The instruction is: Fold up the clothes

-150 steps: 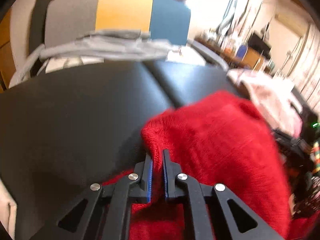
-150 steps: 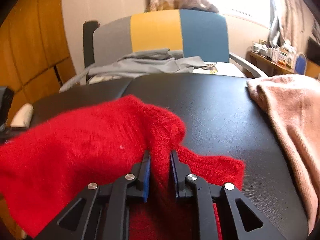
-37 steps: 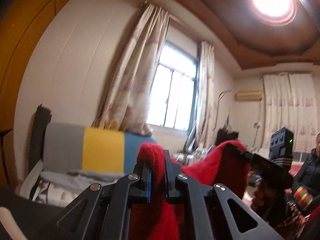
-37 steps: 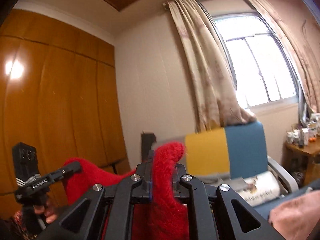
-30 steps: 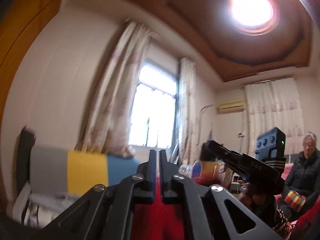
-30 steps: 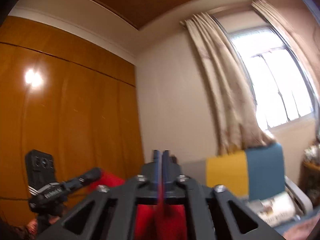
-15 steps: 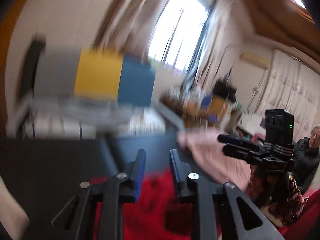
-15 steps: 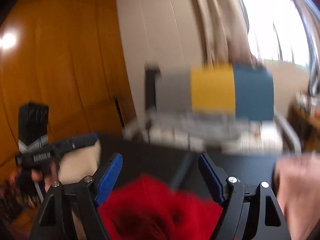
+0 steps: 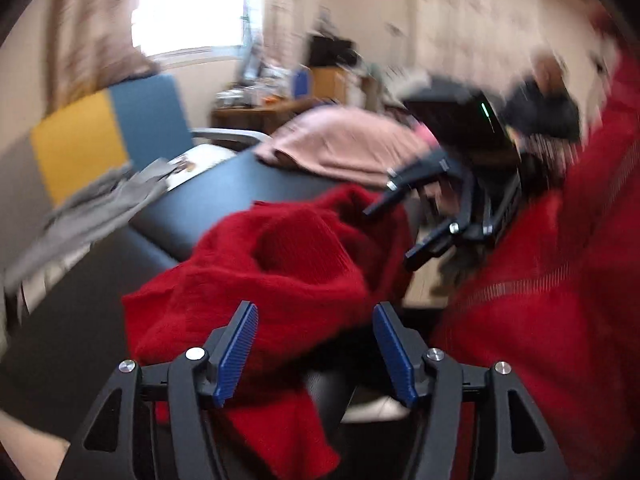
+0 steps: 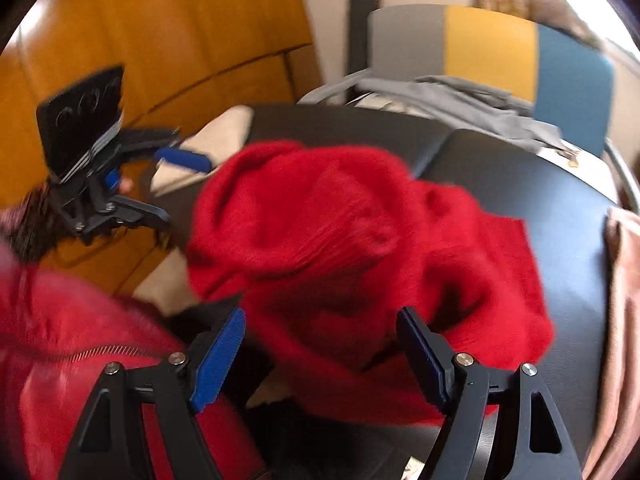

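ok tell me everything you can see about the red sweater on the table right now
The red sweater is a fuzzy, ribbed knit lying in a loose, rumpled heap on the black padded table, unfolded, with bunched folds and one part hanging over the near edge. Neither gripper holds it: the left gripper and right gripper hover over it with jaws wide open. A pink garment lies farther along the table, apart from it. Motion blur hides finer detail.

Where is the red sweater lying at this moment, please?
The red sweater lies crumpled on the black table, just ahead of both open grippers in both wrist views, with the pink garment beyond it on the right.
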A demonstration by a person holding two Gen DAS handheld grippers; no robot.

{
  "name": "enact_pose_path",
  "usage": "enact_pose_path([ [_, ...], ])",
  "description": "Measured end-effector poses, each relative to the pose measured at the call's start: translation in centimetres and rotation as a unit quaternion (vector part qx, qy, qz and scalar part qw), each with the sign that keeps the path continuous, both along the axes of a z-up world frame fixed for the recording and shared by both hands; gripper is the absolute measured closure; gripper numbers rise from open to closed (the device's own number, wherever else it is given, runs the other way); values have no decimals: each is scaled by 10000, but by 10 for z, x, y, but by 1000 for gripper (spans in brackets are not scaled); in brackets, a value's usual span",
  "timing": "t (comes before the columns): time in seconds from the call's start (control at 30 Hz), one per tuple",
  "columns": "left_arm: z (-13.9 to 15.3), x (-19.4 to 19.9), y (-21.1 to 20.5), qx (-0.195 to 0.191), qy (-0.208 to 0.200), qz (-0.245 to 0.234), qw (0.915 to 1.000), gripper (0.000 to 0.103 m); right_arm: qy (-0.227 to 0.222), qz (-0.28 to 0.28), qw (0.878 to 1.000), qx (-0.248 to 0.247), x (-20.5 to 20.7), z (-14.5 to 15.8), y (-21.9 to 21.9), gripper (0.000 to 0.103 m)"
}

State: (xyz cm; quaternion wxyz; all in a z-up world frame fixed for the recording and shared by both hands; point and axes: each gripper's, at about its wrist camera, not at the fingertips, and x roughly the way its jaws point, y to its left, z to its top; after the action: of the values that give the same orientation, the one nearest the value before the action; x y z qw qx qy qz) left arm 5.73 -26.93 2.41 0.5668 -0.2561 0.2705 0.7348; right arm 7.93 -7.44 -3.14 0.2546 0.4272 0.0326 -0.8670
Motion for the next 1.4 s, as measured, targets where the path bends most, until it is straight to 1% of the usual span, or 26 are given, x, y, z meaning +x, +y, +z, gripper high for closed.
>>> enact_pose_path([
  [0.13, -16, 7, 22, -628, 826, -226, 9943, 36, -145, 169, 9995, 226, -6, -11, -20, 27],
  [0.17, -20, 6, 29, -736, 1049, -247, 9915, 36, -188, 134, 9993, 309, -11, -16, -24, 34],
  [0.2, -23, 4, 35, -844, 1270, -267, 9879, 36, -200, 102, 9988, 424, -16, -19, -27, 49],
  [0.23, -27, 3, 42, -952, 1491, -287, 9838, 36, -212, 62, 9984, 527, -21, -24, -29, 58],
  [0.27, -31, 1, 49, -1001, 1697, -316, 9799, 36, -223, 8, 9979, 609, -26, -29, -30, 74],
  [0.3, -36, 0, 54, -1056, 1872, -287, 9762, 36, -235, -46, 9973, 690, -31, -34, -31, 86],
  [0.33, -41, -3, 59, -1138, 1976, -253, 9733, 37, -227, -152, 9969, 734, -35, -38, -29, 90],
  [0.37, -44, -8, 63, -1200, 1930, -229, 9736, 39, -179, -340, 9968, 698, -38, -37, -24, 95],
  [0.4, -47, -12, 68, -1259, 1867, -206, 9741, 50, -86, -510, 9966, 640, -39, -33, -17, 96],
  [0.43, -48, -19, 71, -1214, 1721, -68, 9775, 69, 73, -736, 9958, 546, -39, -26, -7, 97],
  [0.47, -49, -26, 74, -1157, 1565, 84, 9808, 77, 216, -941, 9942, 475, -39, -20, 3, 97],
  [0.53, -43, -41, 72, -834, 1095, 424, 9896, 84, 478, -1400, 9883, 367, -38, -6, 24, 97],
  [0.57, -35, -50, 66, -538, 801, 620, 9934, 85, 595, -1649, 9841, 298, -37, 0, 37, 98],
  [0.63, -20, -65, 50, 45, 251, 1024, 9944, 88, 732, -2123, 9743, 160, -38, 8, 62, 98],
  [0.7, -9, -85, 28, 684, -452, 1453, 9860, 89, 710, -2536, 9647, -31, -42, 9, 89, 98],
  [0.77, -12, -106, 11, 1028, -1073, 1969, 9691, 90, 597, -2795, 9579, -288, -48, 4, 109, 98],
  [0.83, -23, -114, 6, 1009, -1269, 2293, 9598, 91, 344, -2741, 9582, -750, -56, -5, 117, 94],
  [0.87, -25, -115, 6, 1018, -1298, 2321, 9586, 91, 238, -2697, 9578, -967, -58, -9, 120, 91],
  [0.93, -28, -116, 6, 1049, -1353, 2353, 9567, 91, 164, -2514, 9591, -1289, -58, -9, 118, 76],
  [1.0, -31, -117, 6, 1080, -1407, 2385, 9548, 91, 359, -2154, 9673, -1289, -50, 4, 107, 44],
  [1.03, -32, -118, 6, 1095, -1434, 2401, 9538, 91, 456, -1973, 9708, -1288, -46, 10, 102, 38],
  [1.1, -35, -119, 6, 1126, -1489, 2432, 9518, 91, 603, -1613, 9791, -1078, -40, 19, 84, 23],
  [1.17, -37, -120, 6, 1157, -1543, 2463, 9498, 91, 725, -1252, 9865, -762, -34, 26, 64, 20],
  [1.27, -42, -122, 6, 1203, -1624, 2510, 9467, 91, 574, -572, 9967, -99, -26, 18, 31, 20],
  [1.37, -46, -124, 6, 1250, -1705, 2556, 9434, 91, 324, -123, 9966, 749, -24, -9, -2, 22],
  [1.4, -47, -124, 6, 1265, -1732, 2572, 9423, 91, 302, -131, 9940, 1046, -26, -19, -7, 36],
])
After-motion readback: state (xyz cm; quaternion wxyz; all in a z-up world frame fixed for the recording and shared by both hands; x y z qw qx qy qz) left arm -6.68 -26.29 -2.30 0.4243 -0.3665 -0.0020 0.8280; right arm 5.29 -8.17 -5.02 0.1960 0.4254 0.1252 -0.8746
